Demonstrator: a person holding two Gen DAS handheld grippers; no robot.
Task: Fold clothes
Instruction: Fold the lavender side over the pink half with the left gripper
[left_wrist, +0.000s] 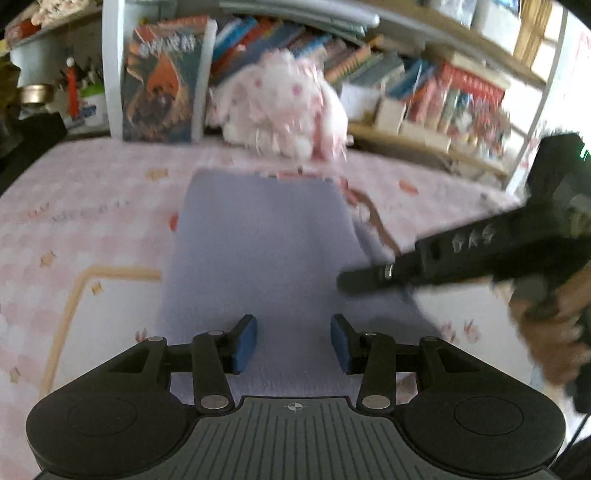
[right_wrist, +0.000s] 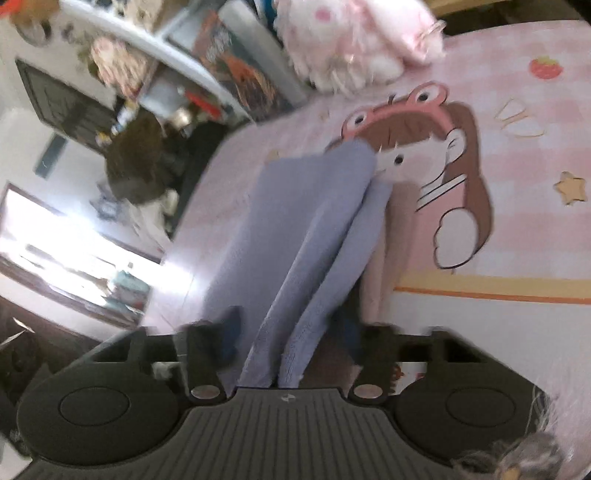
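1. Lying lengthwise on the pink bedspread (left_wrist: 92, 221), the lavender cloth (left_wrist: 258, 251) runs its long axis straight away from the left tongs (left_wrist: 293, 343) toward the plush toy (left_wrist: 284, 107) at the far end of the bed.
2. The left tongs stand open above the near end of the cloth, their blue pads (left_wrist: 243, 345) apart with bare fabric showing between them and nothing held.
3. The right tongs (left_wrist: 347, 280) reach in from the right side of the left wrist view, their tip at the cloth's right edge about midway along its length; motion blur softens this part.
4. In the right wrist view the cloth (right_wrist: 314, 229) hangs in two narrow folded bands that run from between the fingers of the right tongs (right_wrist: 291, 339) away toward the cartoon girl (right_wrist: 443, 155) printed on the bedspread.
5. The fingers there are blurred and stand apart on either side of the fabric, so I cannot tell whether they grip it.
6. A bookshelf (left_wrist: 424, 85) packed with books stands behind the plush toy, and a large upright book (left_wrist: 162, 77) leans beside it on the left.
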